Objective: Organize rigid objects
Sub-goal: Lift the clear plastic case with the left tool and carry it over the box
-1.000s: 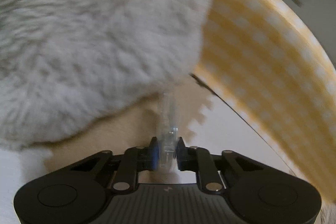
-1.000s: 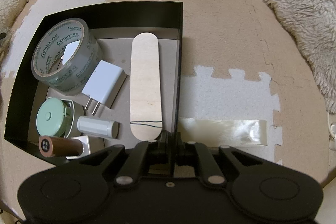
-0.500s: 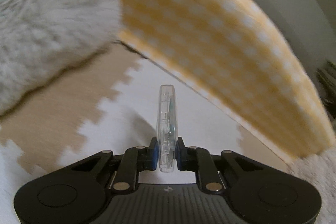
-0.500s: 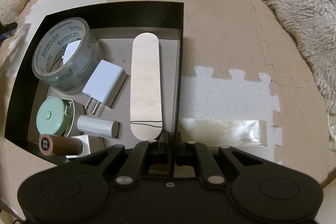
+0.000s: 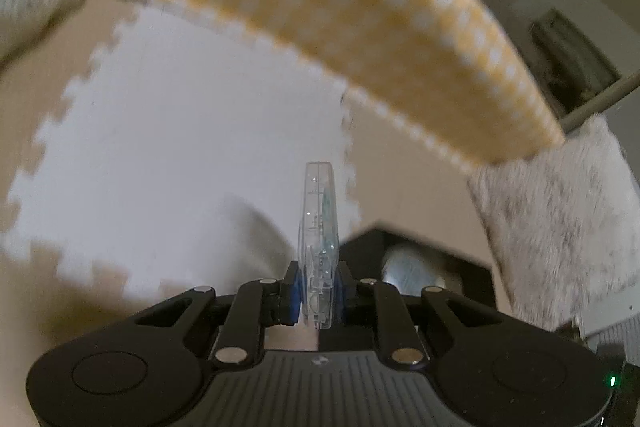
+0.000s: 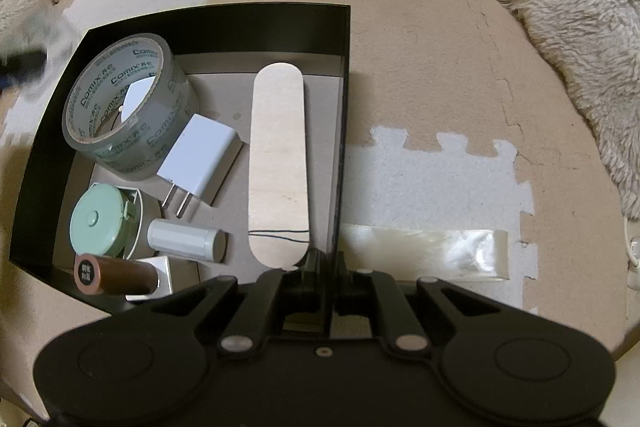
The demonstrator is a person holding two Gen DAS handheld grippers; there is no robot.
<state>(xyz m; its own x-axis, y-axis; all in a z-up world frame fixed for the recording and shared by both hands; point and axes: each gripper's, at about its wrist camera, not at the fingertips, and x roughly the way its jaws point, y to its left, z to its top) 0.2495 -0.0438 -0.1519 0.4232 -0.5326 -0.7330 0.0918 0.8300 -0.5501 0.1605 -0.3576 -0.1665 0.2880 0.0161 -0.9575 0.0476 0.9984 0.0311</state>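
My left gripper (image 5: 316, 291) is shut on a flat clear plastic case (image 5: 318, 227) held on edge above the foam mat. The black box (image 5: 476, 281) shows just beyond it at lower right. My right gripper (image 6: 322, 267) is shut on the black box's right wall (image 6: 345, 115). Inside the box lie a roll of clear tape (image 6: 128, 107), a white charger plug (image 6: 198, 161), a long wooden stick (image 6: 278, 163), a green round tape measure (image 6: 98, 221), a pale cylinder (image 6: 186, 240) and a brown tube (image 6: 116, 274).
Beige and white foam puzzle mats (image 6: 420, 67) cover the floor. A yellow checked cushion edge (image 5: 340, 7) runs along the back. Fluffy grey rugs (image 6: 580, 39) lie at the right and far left. A strip of clear tape (image 6: 424, 251) lies beside the box.
My left gripper has swung right with the clear case, away from the fluffy rug, and the black box has come into its view. My right gripper has stayed still on the box wall.
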